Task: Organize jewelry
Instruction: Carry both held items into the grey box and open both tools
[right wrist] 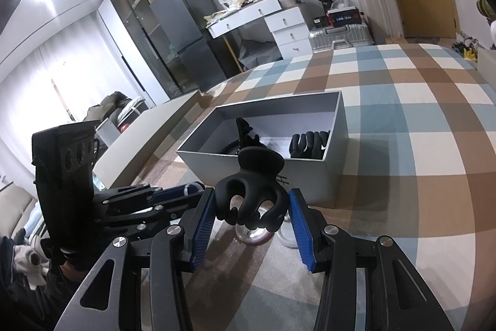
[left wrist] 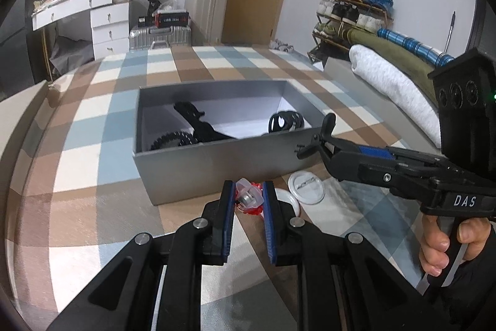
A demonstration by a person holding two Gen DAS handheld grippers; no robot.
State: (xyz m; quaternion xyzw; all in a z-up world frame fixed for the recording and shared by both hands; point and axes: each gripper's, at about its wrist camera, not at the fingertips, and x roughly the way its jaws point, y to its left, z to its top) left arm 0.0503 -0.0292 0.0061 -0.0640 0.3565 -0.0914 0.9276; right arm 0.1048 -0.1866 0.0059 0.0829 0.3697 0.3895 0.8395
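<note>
The left hand-held gripper (left wrist: 248, 191) pinches a small clear-and-red trinket (left wrist: 249, 197) just at six o'clock of the grey box (left wrist: 217, 166) on the checked bed (left wrist: 102, 145). The right hand-held gripper (right wrist: 251, 207) clamps a black claw hair clip (right wrist: 251, 200) near the box's front wall. Black accessories (left wrist: 198, 126) lie inside the box; round white badges (left wrist: 306, 186) rest beside it.

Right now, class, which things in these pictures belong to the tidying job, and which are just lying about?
Part of the job:
- grey box
- black claw clip in the right gripper
- red and clear item in the left gripper
- round badges

Lying about:
- shoe rack
- suitcases
- white desk
- fridge
</note>
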